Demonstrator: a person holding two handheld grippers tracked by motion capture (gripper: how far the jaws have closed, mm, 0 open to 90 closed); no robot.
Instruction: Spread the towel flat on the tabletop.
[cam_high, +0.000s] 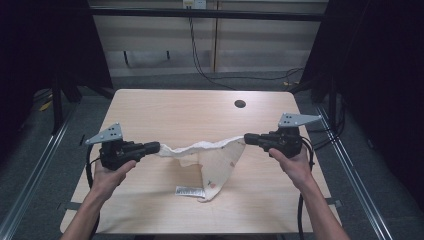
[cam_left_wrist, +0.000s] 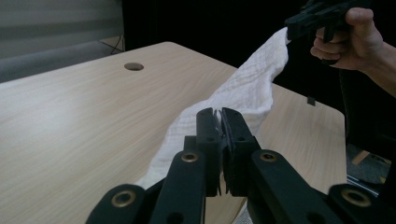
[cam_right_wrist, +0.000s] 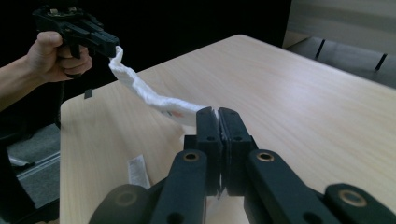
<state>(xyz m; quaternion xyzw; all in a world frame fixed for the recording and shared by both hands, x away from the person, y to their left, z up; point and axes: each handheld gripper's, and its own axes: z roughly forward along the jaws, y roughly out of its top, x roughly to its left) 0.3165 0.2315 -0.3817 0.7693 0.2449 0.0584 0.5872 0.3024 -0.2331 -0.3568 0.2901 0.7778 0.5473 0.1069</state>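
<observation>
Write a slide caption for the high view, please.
Two black tongs, left and right, lift a white printed cloth above the wooden table.

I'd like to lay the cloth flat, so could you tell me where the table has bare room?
The far half of the table, up to the round hole, is bare. The near middle is crowded: the cloth hangs between the left gripper and right gripper, tag below.
</observation>
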